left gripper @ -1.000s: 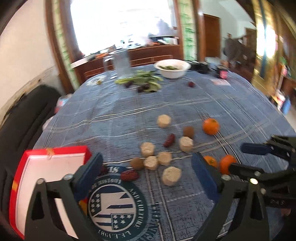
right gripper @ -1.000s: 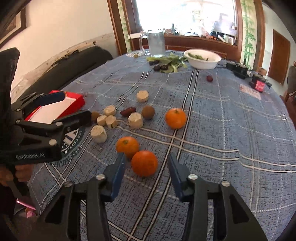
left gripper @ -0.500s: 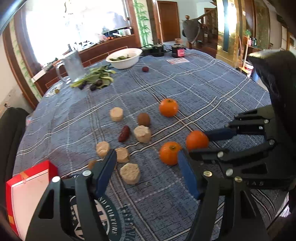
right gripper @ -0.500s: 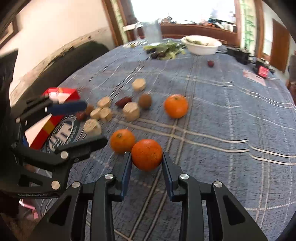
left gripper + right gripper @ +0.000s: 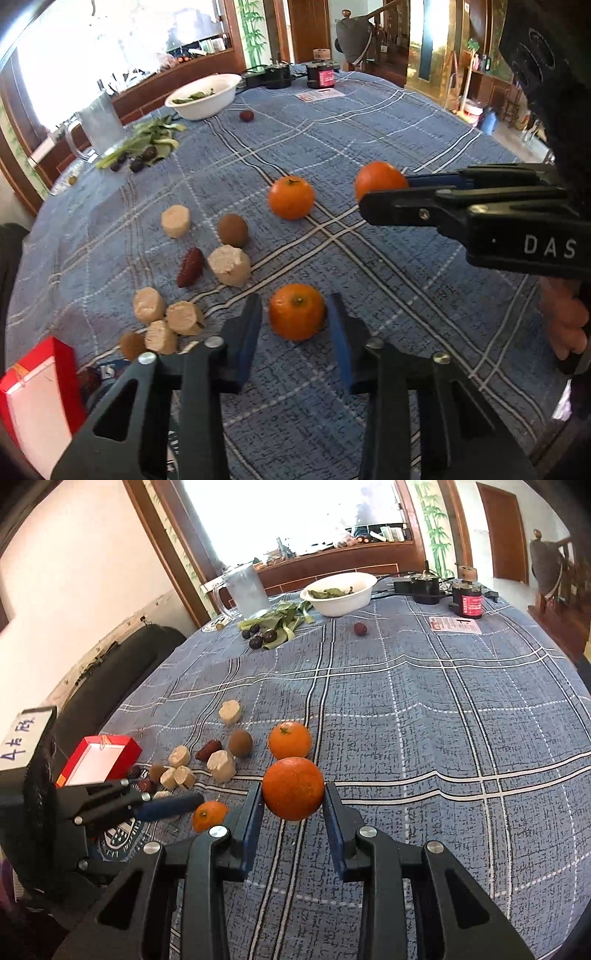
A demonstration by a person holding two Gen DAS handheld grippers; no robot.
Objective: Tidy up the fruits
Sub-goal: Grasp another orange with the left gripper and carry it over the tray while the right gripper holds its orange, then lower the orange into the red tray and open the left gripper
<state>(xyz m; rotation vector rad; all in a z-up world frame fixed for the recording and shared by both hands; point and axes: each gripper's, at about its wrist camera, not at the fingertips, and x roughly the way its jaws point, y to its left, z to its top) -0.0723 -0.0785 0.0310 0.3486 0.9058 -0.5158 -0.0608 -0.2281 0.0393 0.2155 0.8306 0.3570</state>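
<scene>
My right gripper (image 5: 293,805) is shut on an orange (image 5: 293,788) and holds it above the blue checked tablecloth; the held orange also shows in the left wrist view (image 5: 380,181). My left gripper (image 5: 295,325) is open, its fingers on either side of a second orange (image 5: 297,311) that rests on the cloth; it also shows in the right wrist view (image 5: 209,815). A third orange (image 5: 291,197) (image 5: 290,739) lies farther out. A brown kiwi (image 5: 232,230), a red date (image 5: 190,266) and several pale round chunks (image 5: 229,266) lie to the left.
A red box with a white inside (image 5: 98,762) stands at the table's near left edge. At the far side are a white bowl (image 5: 338,593), a clear jug (image 5: 245,589), green leaves with dark plums (image 5: 275,622), a dark jar (image 5: 467,598) and a card (image 5: 454,624).
My right gripper has lifted its orange off the cloth. My left gripper has moved in and narrowed around the second orange, which still rests on the table.
</scene>
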